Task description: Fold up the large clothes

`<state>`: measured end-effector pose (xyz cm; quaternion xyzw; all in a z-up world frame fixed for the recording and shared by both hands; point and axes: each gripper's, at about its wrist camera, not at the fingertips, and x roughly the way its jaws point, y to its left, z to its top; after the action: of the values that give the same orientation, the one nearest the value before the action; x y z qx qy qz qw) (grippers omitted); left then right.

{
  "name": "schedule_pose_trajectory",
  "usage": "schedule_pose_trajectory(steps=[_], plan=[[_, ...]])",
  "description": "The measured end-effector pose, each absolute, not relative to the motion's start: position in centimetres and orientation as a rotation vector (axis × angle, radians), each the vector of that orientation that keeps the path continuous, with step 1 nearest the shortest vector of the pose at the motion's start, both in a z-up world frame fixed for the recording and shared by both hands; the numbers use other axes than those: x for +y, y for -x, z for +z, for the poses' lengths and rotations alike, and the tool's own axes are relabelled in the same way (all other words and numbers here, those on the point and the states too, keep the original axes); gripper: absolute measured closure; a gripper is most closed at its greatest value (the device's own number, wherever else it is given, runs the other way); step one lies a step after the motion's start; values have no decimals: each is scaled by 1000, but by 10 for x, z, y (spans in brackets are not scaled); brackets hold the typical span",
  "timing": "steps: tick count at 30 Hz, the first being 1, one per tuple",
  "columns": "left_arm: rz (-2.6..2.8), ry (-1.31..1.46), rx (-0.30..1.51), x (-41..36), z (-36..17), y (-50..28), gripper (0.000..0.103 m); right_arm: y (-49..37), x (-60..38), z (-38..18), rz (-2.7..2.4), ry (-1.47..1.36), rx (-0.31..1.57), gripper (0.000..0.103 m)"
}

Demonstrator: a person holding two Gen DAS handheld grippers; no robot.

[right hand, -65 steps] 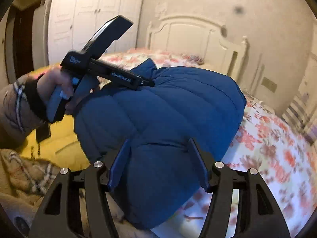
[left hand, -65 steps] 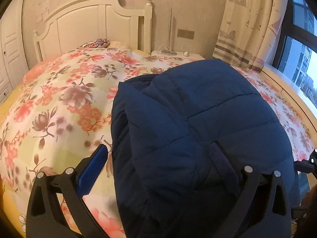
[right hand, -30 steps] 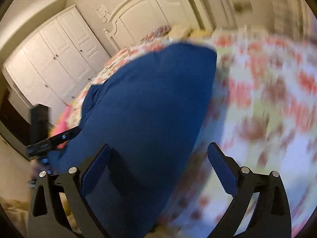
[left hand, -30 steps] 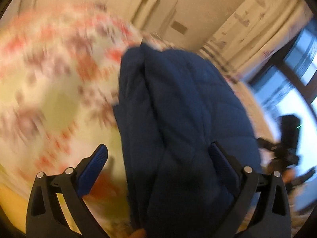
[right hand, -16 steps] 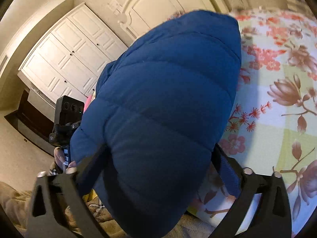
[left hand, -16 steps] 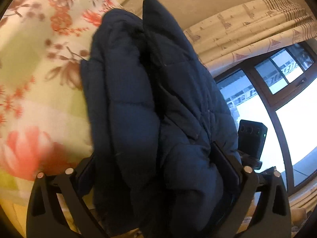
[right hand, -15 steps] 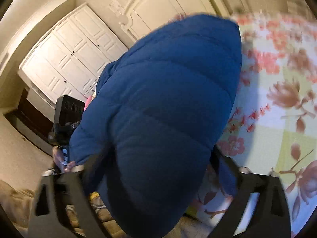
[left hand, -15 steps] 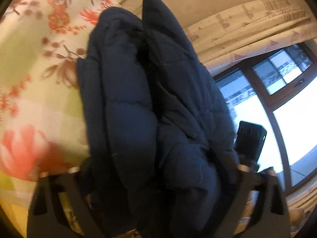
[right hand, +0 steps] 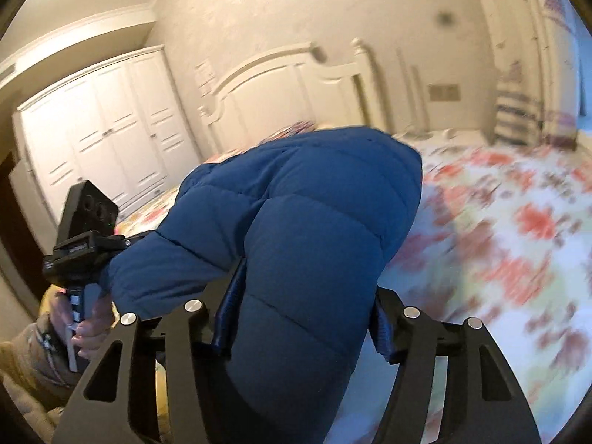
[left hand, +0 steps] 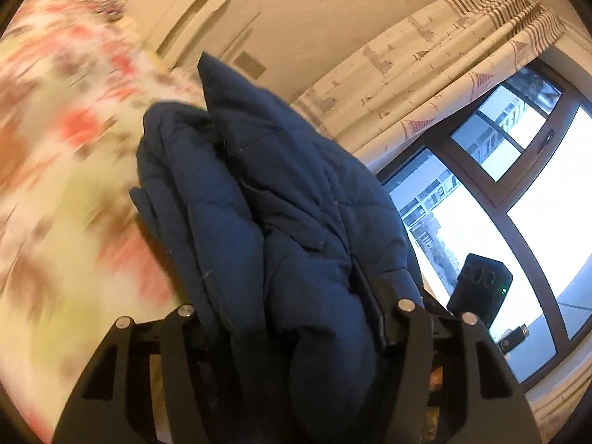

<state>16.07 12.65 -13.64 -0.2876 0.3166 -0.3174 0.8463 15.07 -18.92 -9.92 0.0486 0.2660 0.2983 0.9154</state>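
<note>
A folded navy-blue puffer jacket fills both views, held up off the floral bedspread. My left gripper is shut on one end of the bundle, its fingers mostly buried in the fabric. My right gripper is shut on the other end of the jacket, blue pads pressing its sides. The left gripper's body and the hand holding it show in the right wrist view. The right gripper's body shows in the left wrist view.
The bed has a white headboard against the wall. White wardrobe doors stand to the left. A patterned curtain and a large window are on the right side.
Both grippers have closed from open onto the jacket's ends. The bundle has been lifted off the bedspread and both views swung, with the bed now blurred.
</note>
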Motion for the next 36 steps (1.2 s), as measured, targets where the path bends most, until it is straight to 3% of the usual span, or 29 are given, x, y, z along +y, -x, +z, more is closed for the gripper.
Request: schedule_pose_trajectory(steps=[5,8,9,10,12,13,28,32,36], plan=[[-666,649,652,91,-123,-258,44,-227,-216,-80,510,-112,480,43],[-556,705,765,74,-137,-321,40,-286,-226,-89,421,-108,546,43],[-499,708,824,67,-145,-335,34,-303,-227,-96,378,-100,584,42],[-448,725,849,62,-156,-346,20,-321,-223,-107,317,-70,644,39],[-388,656,801,57,-153,-345,8,-329,-223,-118,240,-63,653,22],[-363,601,787,55,-150,-343,5,-326,-223,-117,220,-55,633,19],[-201,284,730,62,-118,-314,2,-268,-193,-118,331,-103,740,16],[-227,353,744,73,-114,-297,2,-264,-198,-117,295,-108,725,17],[-185,246,624,74,-83,-240,2,-236,-215,-97,243,-138,635,16]])
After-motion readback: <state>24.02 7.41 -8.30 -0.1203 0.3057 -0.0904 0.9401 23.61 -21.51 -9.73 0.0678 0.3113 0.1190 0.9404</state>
